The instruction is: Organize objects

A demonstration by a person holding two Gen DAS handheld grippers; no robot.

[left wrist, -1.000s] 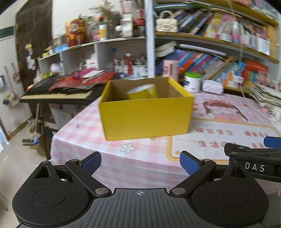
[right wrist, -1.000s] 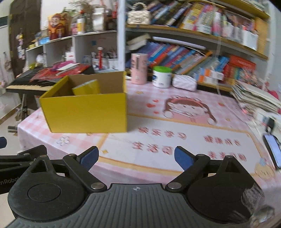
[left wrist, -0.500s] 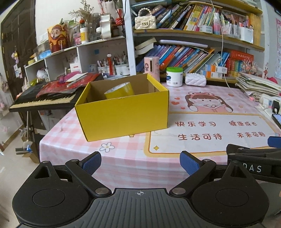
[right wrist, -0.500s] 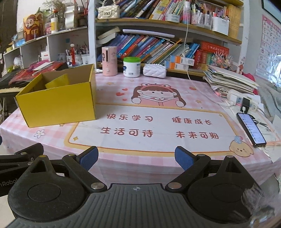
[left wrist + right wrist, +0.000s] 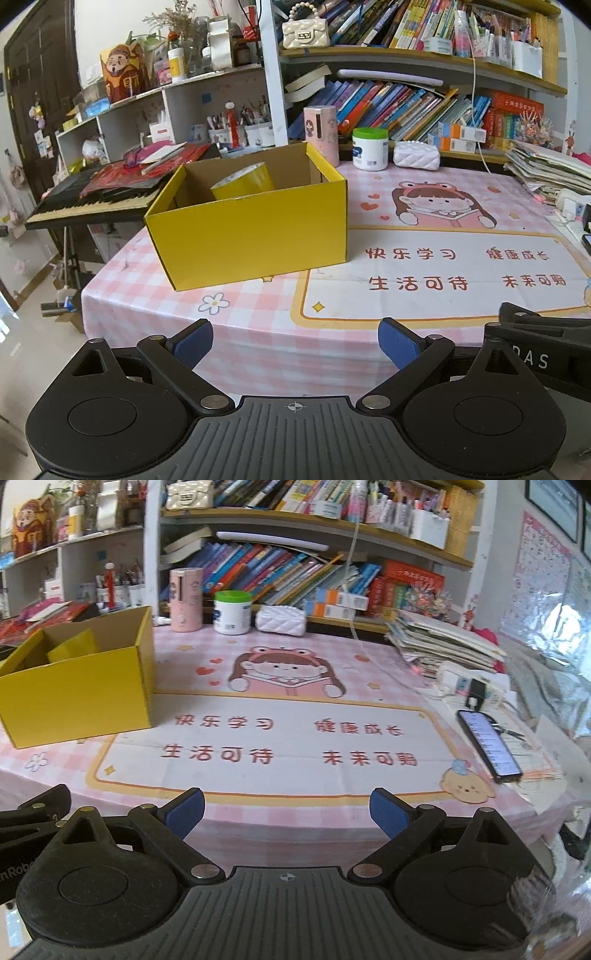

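Both grippers hung spread and empty off the near table edge. Left gripper [image 5: 295, 343] faced the yellow box [image 5: 251, 230], far and slightly left, tape roll [image 5: 243, 181] inside; right gripper [image 5: 286, 808] sat farther away.

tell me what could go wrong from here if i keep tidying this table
1. The smartphone lies near the table's right edge beside the cables; a sweep of the right gripper could knock it off.
2. The yellow cardboard box sits close to the table's left corner, so a push from the left gripper might slide it over.
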